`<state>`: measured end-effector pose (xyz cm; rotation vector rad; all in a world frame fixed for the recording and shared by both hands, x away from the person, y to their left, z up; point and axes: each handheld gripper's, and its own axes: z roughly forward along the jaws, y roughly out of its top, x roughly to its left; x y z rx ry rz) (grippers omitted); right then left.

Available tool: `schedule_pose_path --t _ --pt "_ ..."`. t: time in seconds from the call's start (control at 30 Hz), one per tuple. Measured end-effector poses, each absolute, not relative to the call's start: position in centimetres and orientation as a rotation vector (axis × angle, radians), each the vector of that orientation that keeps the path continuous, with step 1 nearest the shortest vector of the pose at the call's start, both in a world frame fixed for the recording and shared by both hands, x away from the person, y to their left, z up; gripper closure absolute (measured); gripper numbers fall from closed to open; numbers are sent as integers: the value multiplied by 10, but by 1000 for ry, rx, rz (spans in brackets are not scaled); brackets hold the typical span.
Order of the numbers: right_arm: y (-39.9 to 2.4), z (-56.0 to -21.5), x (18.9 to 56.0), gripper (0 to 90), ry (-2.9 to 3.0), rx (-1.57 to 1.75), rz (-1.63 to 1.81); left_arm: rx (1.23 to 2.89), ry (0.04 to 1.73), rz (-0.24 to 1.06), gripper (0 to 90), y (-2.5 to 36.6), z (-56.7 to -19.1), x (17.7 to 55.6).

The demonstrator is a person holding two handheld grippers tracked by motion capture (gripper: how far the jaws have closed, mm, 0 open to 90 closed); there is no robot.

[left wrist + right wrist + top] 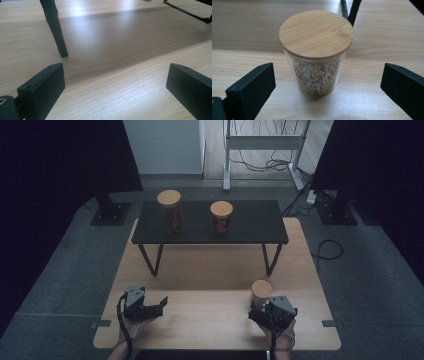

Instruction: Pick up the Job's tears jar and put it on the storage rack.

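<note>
Three lidded jars; right gripper [327, 87] spread wide around the pale-grain jar [316, 52], ungrasped.
Left gripper [115, 85] open, idle. Step: approach; next, likely close squarely on glass.

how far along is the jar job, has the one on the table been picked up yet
Two wooden-lidded jars already stand on the black shelf. In hand: the right gripper is lined up on the third jar, filled with pale grains, its jaws wide open on either side and not touching the glass. Left: closing on it, lifting it, probably up to the shelf. The left gripper is open over bare table.
</note>
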<state>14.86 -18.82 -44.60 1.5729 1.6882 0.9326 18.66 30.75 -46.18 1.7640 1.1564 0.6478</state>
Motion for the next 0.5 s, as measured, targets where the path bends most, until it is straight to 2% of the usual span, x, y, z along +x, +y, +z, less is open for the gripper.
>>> schedule_pose_path --t 0.5 --pt "-180 -450 178 0 1741 1570 866 1771 1170 644 17 309 -464 190"
